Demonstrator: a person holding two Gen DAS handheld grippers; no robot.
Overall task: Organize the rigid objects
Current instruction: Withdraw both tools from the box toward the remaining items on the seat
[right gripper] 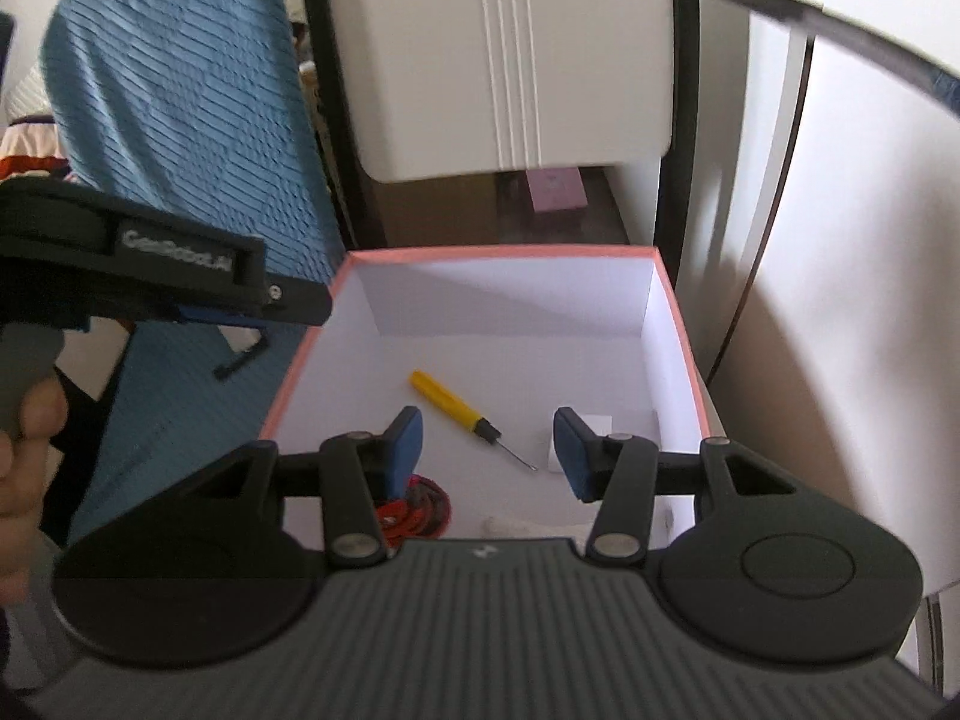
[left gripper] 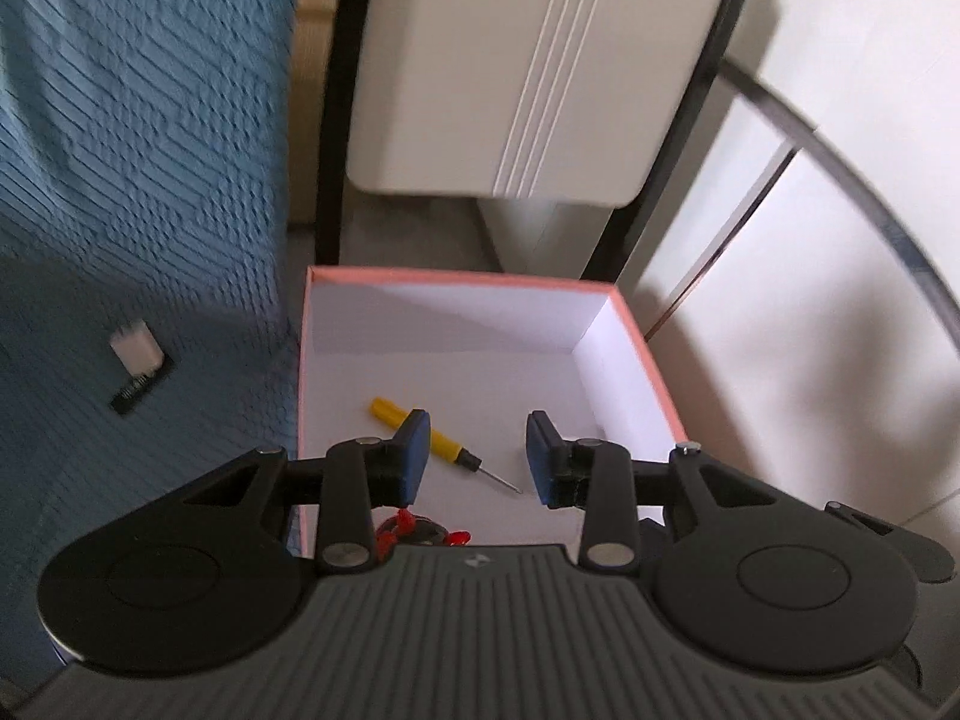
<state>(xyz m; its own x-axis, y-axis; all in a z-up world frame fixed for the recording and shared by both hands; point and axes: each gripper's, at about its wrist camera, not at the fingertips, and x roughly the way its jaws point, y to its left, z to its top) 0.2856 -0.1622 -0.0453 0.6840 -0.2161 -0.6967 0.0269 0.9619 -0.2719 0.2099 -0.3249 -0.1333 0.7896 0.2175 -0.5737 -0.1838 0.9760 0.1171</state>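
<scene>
Both tongs hang above an open box, pointing down into it, each with its blue pads parted and nothing between them. Left tongs [left gripper: 477, 456] stand moderately open over the near part of the box floor; right tongs [right gripper: 489, 450] stand a little wider open.

A pink-rimmed box [left gripper: 645, 348] with white inner walls holds the things. On its floor lies a small screwdriver [left gripper: 441, 441] with a yellow handle, a black collar and a thin metal tip, set diagonally with the handle toward the far left and the tip toward the near right. Nearer the camera, partly hidden behind the left pad, sits a red and black object [right gripper: 420, 510] that cannot be made out clearly. In the right wrist view a small white piece [right gripper: 591, 423] shows behind the right pad, near the box's right wall.

Left of the box spreads a blue ribbed cloth [left gripper: 132, 150], and on it lies a small white and black item [left gripper: 137, 363], apart from the box. A hand [right gripper: 24, 456] grips the left tool's handle at the left edge of the right wrist view. Behind the box stands a white cabinet [left gripper: 510, 60] in a black frame.
</scene>
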